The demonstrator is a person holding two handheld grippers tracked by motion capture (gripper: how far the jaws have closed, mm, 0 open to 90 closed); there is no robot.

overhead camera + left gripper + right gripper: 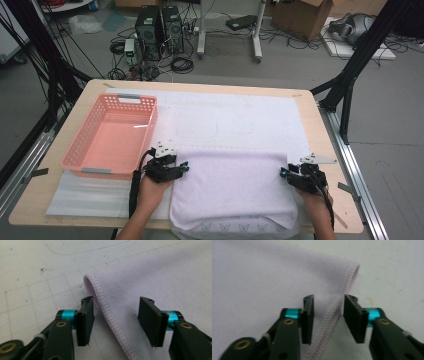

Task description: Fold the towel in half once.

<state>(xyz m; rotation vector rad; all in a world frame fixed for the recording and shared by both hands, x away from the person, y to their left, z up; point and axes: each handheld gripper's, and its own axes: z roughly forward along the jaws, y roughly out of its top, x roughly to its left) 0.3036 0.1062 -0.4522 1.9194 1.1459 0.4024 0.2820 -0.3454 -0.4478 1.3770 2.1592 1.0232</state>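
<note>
Between open tongs (116, 322), soft stitched lilac towel (160, 282)

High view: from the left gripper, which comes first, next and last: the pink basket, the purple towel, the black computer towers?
From the left gripper:
1. Purple towel, right at its jaws.
2. Pink basket, just beside it on the left.
3. Black computer towers, far back on the floor.

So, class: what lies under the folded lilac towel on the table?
The lilac towel rests on a white gridded mat, which shows beyond its far and side edges. The fold hides the towel's lower layer and the mat beneath it, so anything between cannot be seen.
</note>
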